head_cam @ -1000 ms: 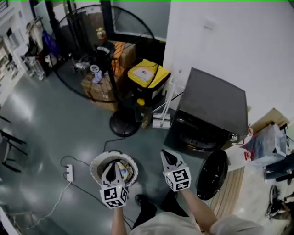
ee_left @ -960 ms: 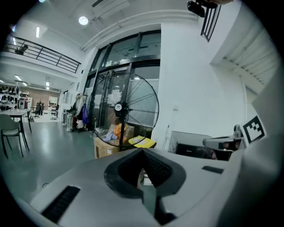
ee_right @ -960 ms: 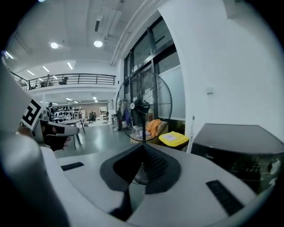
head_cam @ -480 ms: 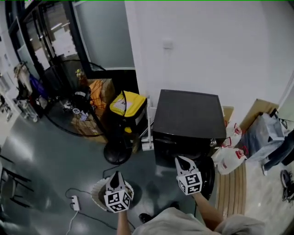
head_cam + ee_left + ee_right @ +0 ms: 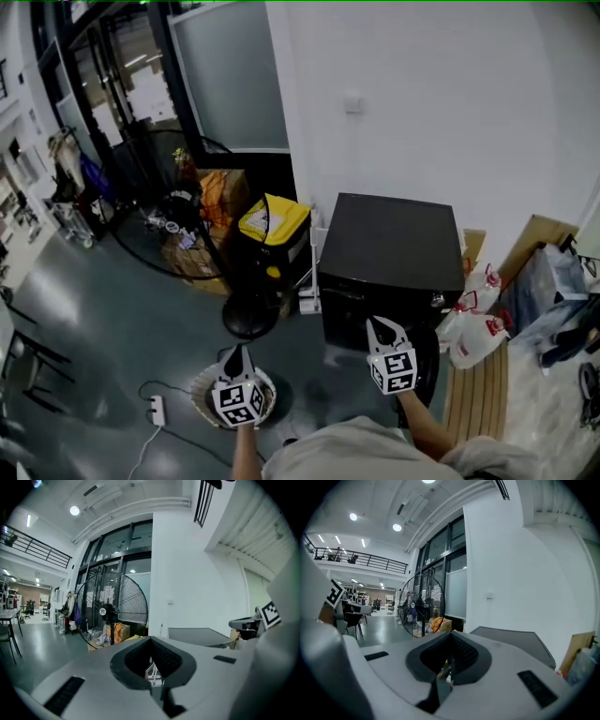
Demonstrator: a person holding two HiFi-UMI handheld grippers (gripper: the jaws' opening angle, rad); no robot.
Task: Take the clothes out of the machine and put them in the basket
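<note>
The black machine [image 5: 389, 246] stands against the white wall, and its round dark door [image 5: 429, 367] hangs open at its lower right. A white round basket [image 5: 204, 398] sits on the floor at the lower left; my left gripper [image 5: 235, 352] hovers over it, shut and empty, and hides what is inside. My right gripper [image 5: 376, 322] is shut and empty in front of the machine's face. The left gripper [image 5: 151, 641] and the right gripper [image 5: 451, 635] both point nearly level, with the machine's flat top [image 5: 194, 633] [image 5: 513, 637] beyond them. No clothes are visible.
A big floor fan [image 5: 183, 202] stands left of the machine on a round base [image 5: 251, 319]. Near it are a yellow-and-black box [image 5: 272, 223] and cardboard boxes [image 5: 192, 255]. A power strip [image 5: 156, 410] lies by the basket. White bags [image 5: 473, 333] and a wooden slat panel [image 5: 478, 384] lie to the right.
Both grippers have risen from beside the basket. The right one went over to the machine's front and the left stayed above the basket. The head view has tilted up toward the wall.
</note>
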